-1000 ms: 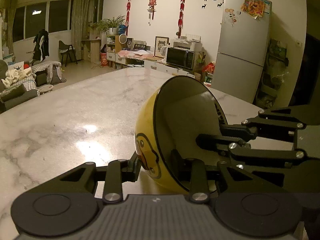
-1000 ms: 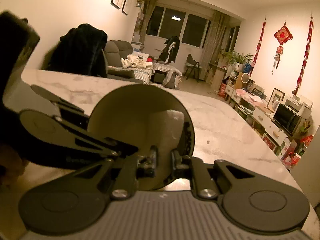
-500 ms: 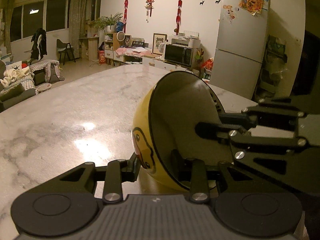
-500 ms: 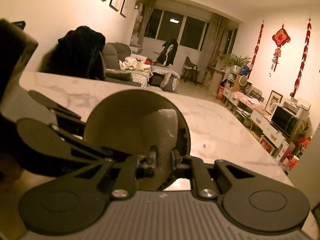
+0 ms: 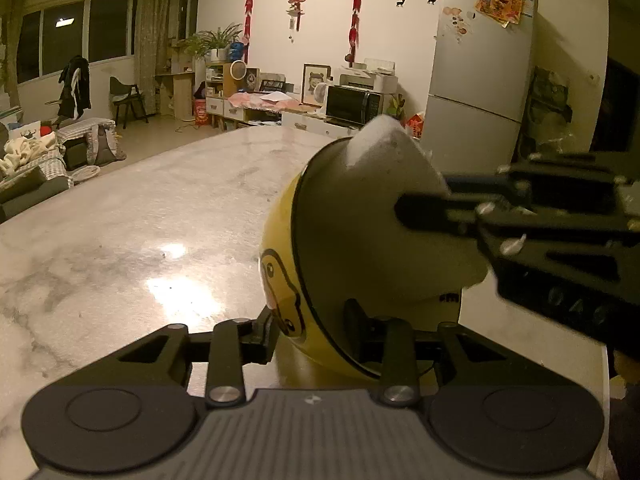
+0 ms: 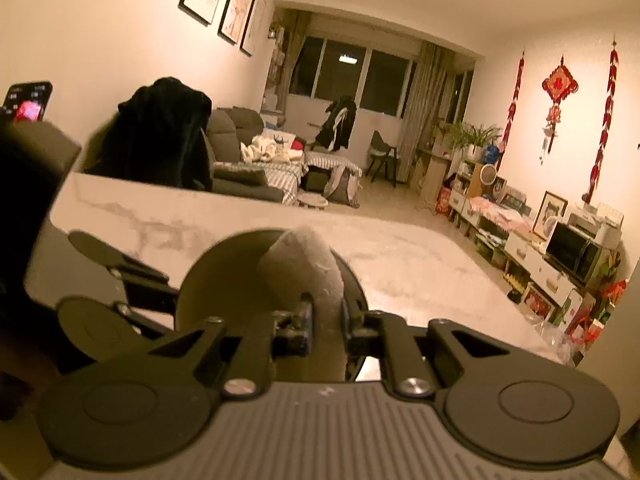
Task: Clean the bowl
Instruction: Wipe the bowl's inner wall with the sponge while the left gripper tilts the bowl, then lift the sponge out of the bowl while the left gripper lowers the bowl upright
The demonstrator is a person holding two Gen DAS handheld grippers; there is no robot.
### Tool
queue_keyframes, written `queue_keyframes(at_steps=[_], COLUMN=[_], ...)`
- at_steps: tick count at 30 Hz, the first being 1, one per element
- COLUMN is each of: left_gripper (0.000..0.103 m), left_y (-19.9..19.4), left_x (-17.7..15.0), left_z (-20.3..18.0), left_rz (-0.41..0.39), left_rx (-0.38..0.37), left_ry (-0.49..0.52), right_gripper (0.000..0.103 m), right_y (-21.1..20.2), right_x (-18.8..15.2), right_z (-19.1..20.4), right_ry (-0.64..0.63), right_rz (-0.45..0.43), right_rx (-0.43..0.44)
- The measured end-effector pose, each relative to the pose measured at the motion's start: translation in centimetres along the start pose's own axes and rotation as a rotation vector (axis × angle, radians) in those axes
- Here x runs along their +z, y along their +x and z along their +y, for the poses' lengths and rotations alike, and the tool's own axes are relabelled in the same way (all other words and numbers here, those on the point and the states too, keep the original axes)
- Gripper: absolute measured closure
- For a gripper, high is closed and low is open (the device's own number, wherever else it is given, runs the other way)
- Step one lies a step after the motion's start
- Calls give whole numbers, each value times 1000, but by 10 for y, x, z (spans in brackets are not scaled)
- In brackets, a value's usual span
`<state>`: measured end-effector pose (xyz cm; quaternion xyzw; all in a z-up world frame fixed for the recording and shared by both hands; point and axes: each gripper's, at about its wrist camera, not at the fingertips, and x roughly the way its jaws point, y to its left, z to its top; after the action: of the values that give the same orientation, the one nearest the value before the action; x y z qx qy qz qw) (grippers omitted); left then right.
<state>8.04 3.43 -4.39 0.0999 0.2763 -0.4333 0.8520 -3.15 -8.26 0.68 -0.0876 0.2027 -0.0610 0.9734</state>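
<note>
My left gripper (image 5: 312, 328) is shut on the lower rim of a yellow bowl (image 5: 280, 272) with a duck print. It holds the bowl on its side just above the marble table (image 5: 160, 216), mouth facing right. A white sponge (image 5: 392, 152) lies against the bowl's inner wall and pokes out past the upper rim. My right gripper (image 5: 440, 200) reaches in from the right, shut on that sponge. In the right wrist view the sponge (image 6: 304, 268) stands between the right gripper's (image 6: 326, 328) fingers, in front of the bowl's dark inside (image 6: 224, 284). The left gripper (image 6: 108, 256) shows at the left.
The marble table (image 6: 400, 264) stretches far ahead and to the sides. A lit phone (image 6: 28, 100) stands at the upper left, and a black coat (image 6: 160, 132) hangs beyond the table's far edge. A fridge (image 5: 480, 68) and a microwave (image 5: 352, 104) stand against the wall.
The sponge has slid from deep inside the bowl up to the upper rim and now sticks out past it. The right gripper has risen and drawn back a little.
</note>
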Motion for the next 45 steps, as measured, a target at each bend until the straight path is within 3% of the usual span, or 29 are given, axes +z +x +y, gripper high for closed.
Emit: queue_keyframes(at_steps=[8,15,21,29,38,45], left_gripper=[67,67,74,75,75,75], left_y=[1,-1,-7,-14,-32,-34], left_x=[0,-1,0,3,10,14], left_z=[-1,7,12,19,32,29], left_rz=[1,0,-50,-101,-220,-239], left_rx=[0,-4,32,58,88,95], left_ry=[1,-4,-29,-46,-98,-84], right_gripper=[88,88,88,88,88,88], right_y=[5,-1,-5,-18,-22,-24], right_x=[-12,4,10,17,18,15], right_z=[9,16,14,7,-13,-25], right_ry=[-19,-1,5,1,50,94], right_rz=[25,-33,-62,-113,-123,-105], right_rx=[-4,-3,-16,-46,-76,-88])
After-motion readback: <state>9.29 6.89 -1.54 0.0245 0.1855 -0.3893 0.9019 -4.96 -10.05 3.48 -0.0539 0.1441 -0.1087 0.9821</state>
